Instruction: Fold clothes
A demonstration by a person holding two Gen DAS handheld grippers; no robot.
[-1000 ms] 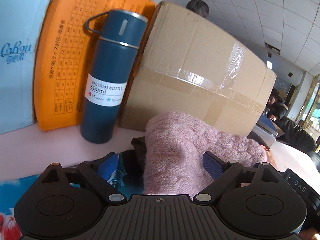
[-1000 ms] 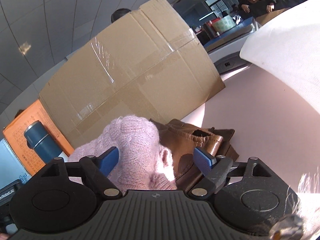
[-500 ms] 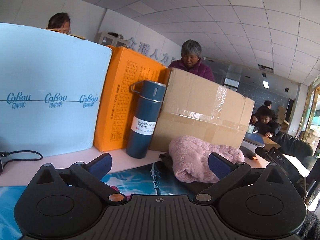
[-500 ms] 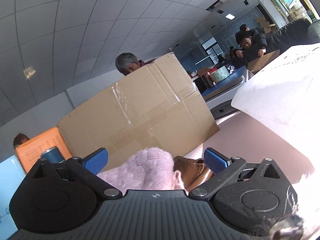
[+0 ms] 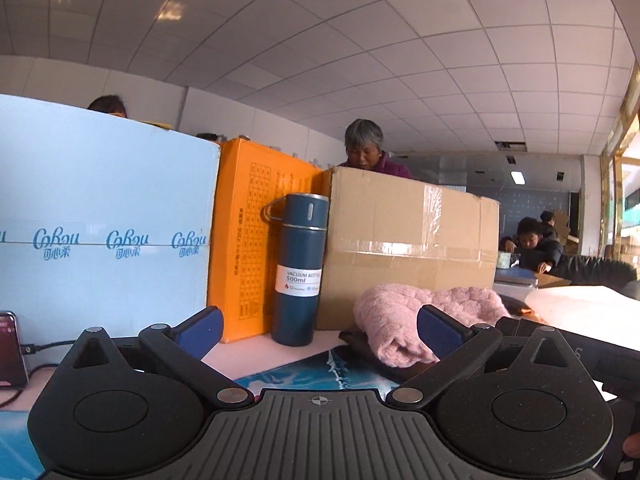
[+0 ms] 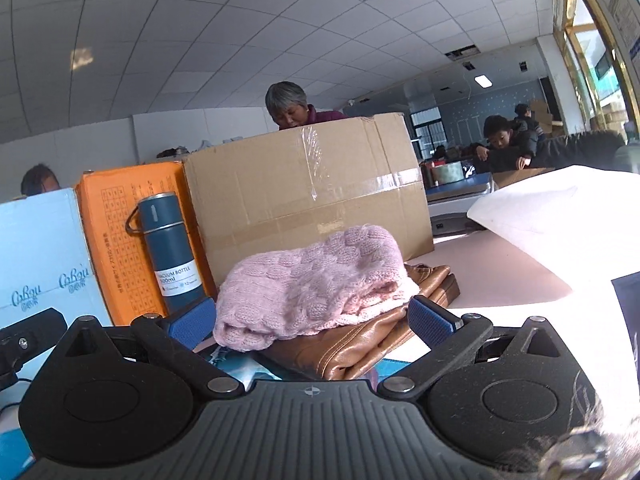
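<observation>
One folded pink cable-knit sweater [image 6: 312, 288] sits centre frame on one folded brown leather garment [image 6: 360, 344], both on the pale pink worktop [image 6: 500, 264]. Two hand-held grippers, left hand-held gripper [image 5: 320, 328] and right hand-held gripper [image 6: 312, 320], both spread wide, holding nothing. Behind: three boxes, namely one brown taped cardboard box [image 6: 312, 196], one orange carton [image 5: 256, 232], one light blue carton [image 5: 100, 220], plus one dark blue vacuum bottle [image 5: 298, 268].
</observation>
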